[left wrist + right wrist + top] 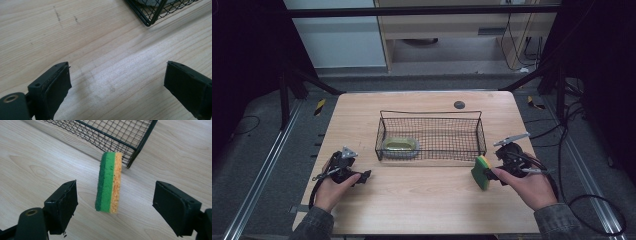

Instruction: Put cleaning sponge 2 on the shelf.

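A green-and-yellow sponge (482, 172) stands upright on its short end on the wooden table (422, 205), just outside the front right corner of a black wire basket (432, 114). In the right gripper view the sponge (108, 182) sits between the jaws of my right gripper (115, 185), and both pads stay well clear of it. The right gripper (487, 173) is open. Near the front left, my left gripper (364, 176) lies low over the table. Its jaws stand wide apart over bare wood in the left gripper view (117, 63).
An oval metal dish (401, 146) with yellowish contents lies in the basket's left end. The basket's corner (150, 15) is beyond the left jaws. A small dark disc (459, 104) is set in the table's far edge. Cables trail off to the right.
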### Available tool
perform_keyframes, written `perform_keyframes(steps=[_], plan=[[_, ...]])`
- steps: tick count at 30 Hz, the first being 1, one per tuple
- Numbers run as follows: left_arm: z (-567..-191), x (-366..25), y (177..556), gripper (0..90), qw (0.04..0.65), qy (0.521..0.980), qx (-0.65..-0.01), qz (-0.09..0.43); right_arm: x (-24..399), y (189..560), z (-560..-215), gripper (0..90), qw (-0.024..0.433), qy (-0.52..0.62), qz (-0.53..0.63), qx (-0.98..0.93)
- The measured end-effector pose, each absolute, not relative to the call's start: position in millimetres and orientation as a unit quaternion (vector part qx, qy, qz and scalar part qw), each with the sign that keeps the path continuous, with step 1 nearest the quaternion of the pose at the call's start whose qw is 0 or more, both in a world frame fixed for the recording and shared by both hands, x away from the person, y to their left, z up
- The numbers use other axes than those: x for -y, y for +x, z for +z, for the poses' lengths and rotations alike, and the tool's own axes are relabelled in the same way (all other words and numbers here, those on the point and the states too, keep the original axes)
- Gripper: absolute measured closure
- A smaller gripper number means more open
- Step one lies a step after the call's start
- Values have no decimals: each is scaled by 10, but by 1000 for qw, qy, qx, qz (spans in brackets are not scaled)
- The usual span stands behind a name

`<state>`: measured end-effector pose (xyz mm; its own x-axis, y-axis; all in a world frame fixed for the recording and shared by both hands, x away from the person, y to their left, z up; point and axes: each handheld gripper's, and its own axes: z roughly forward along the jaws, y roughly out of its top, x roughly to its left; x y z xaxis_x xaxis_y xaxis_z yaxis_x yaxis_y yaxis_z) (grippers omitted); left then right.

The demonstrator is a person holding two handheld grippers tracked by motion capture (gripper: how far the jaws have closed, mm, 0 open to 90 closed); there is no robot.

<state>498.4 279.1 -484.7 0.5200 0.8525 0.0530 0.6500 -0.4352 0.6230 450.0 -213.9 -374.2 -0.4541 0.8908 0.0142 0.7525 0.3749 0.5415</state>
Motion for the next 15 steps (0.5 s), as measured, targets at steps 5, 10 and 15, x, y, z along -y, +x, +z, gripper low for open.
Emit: perform_keyframes(steps=[5, 10, 15], plan=[[-4927, -2773, 4999, 55, 272, 828, -460, 170, 2062, 4522, -3761, 247, 143, 506, 239, -816], [-4971, -2774, 5004, 41, 281, 826, -460, 166, 1994, 4587, -3831, 246, 130, 509, 222, -822], [-4989, -2750, 5005, 10, 282, 825, -459, 172, 1944, 4694, -3932, 229, 116, 507, 195, -831]])
